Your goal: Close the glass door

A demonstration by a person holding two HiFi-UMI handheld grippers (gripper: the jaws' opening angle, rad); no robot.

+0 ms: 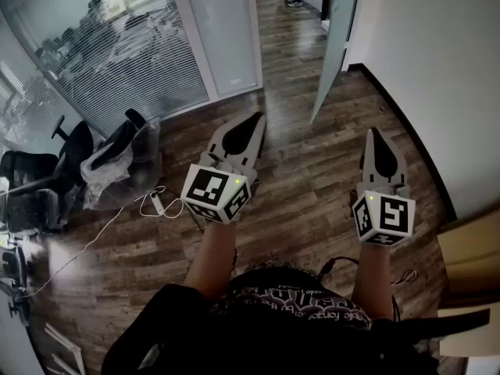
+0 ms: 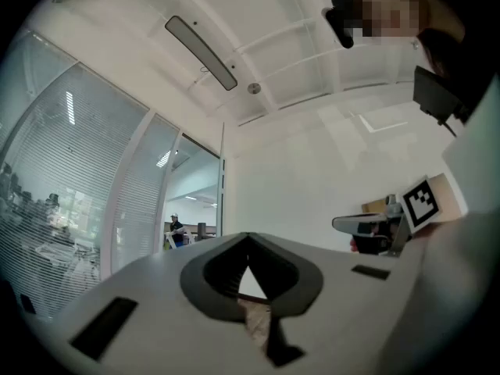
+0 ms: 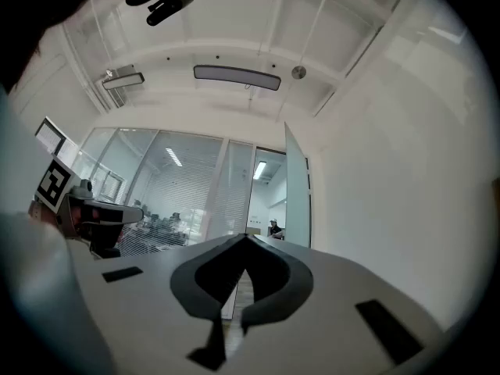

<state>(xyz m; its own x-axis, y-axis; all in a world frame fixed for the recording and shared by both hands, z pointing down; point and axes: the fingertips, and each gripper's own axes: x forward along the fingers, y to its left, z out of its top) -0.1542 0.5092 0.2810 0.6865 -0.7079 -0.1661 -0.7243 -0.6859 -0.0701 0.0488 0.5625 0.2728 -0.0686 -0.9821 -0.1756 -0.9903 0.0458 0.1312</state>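
**Glass door ajar, both grippers empty above the office floor**

My left gripper (image 1: 251, 123) and right gripper (image 1: 376, 136) hang side by side over the dark wood-plank floor (image 1: 312, 186). Both have their jaws closed tip to tip, with nothing between them. The glass door (image 1: 334, 45) stands swung open ahead of them, its edge angled out beside the white wall (image 1: 437, 61). A glass partition with blinds (image 1: 117, 45) runs along the left. Below it are an office chair (image 1: 70, 151), a clear plastic bag (image 1: 117, 162) and a white cable (image 1: 101, 229) trailing over the planks. A cardboard box (image 1: 469, 248) sits at the right.
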